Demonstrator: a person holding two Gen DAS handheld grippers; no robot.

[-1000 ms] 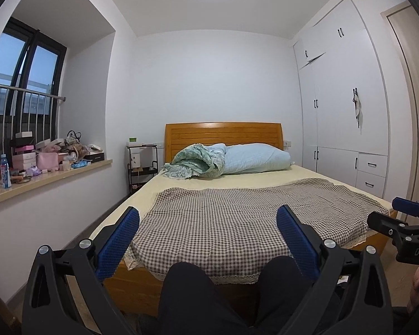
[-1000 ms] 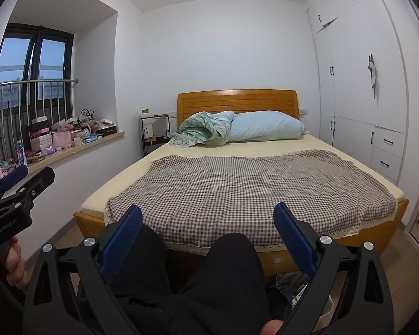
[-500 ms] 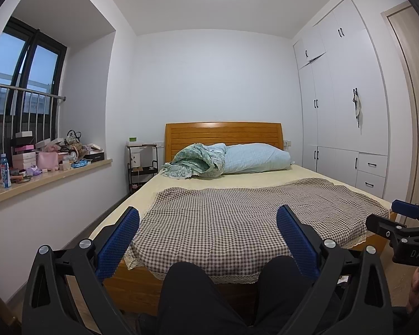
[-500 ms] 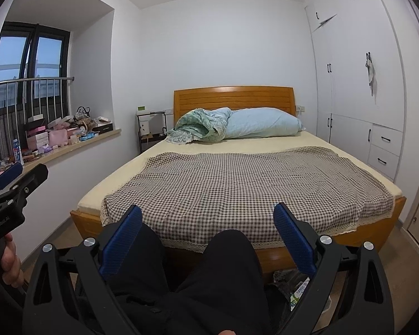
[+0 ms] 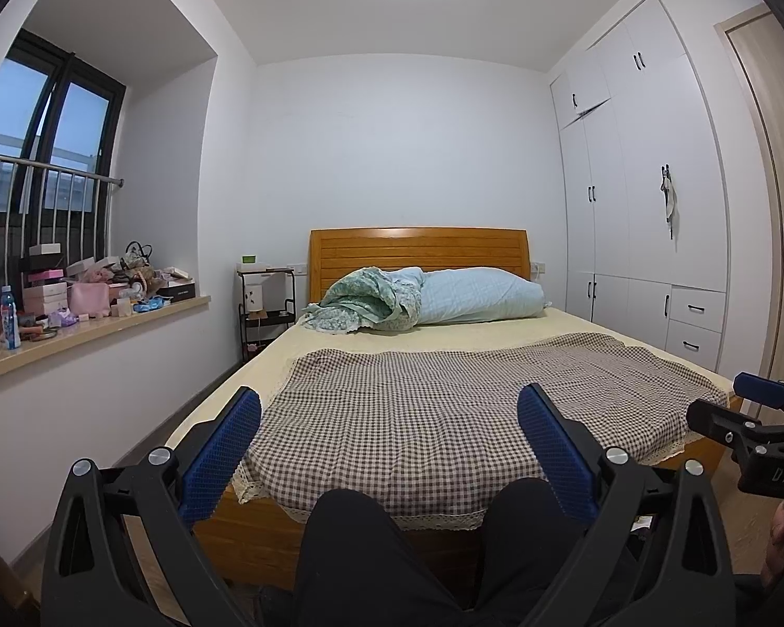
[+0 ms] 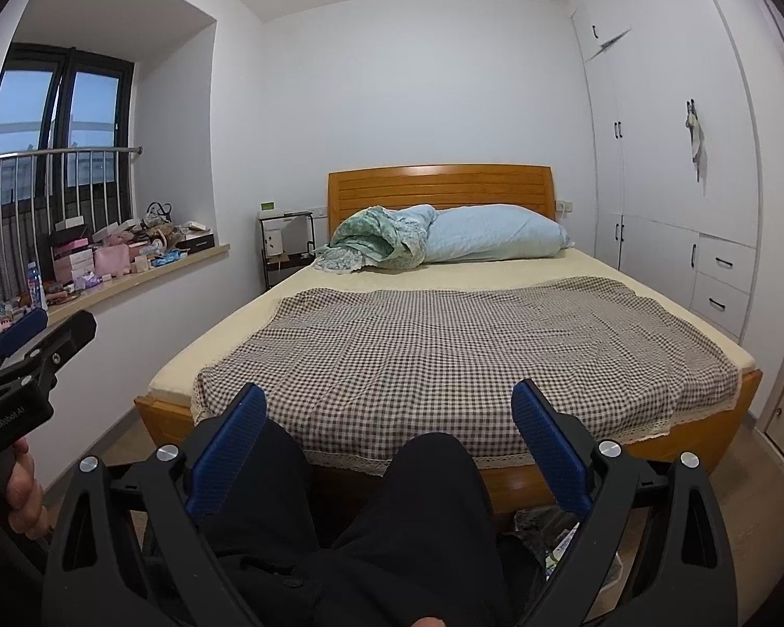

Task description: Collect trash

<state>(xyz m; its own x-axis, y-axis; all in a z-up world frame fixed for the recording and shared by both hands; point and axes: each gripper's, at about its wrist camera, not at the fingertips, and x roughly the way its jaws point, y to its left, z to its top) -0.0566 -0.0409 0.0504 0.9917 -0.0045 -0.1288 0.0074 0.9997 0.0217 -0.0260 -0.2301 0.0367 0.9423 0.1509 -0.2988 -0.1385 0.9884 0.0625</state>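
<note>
My left gripper (image 5: 389,413) is open and empty, held level above the person's black-trousered knees (image 5: 350,538), facing the bed (image 5: 444,407). My right gripper (image 6: 389,410) is also open and empty, above the knees and facing the same bed. Some crumpled wrappers and packaging (image 6: 559,541) lie on the floor at the bed's foot, partly hidden behind the right gripper's right finger. The right gripper shows at the right edge of the left wrist view (image 5: 758,413); the left gripper shows at the left edge of the right wrist view (image 6: 26,345).
A checked blanket (image 6: 444,345), a rolled green quilt (image 6: 387,240) and a blue pillow (image 6: 491,240) lie on the bed. A cluttered window sill (image 5: 78,308) runs along the left wall. White wardrobes (image 5: 648,240) line the right wall. A black bedside rack (image 5: 264,308) stands by the headboard.
The right wrist view has tilted down and shifted slightly, so the bed sits lower and nearer in it. The left wrist view is almost unchanged. Both grippers stay open.
</note>
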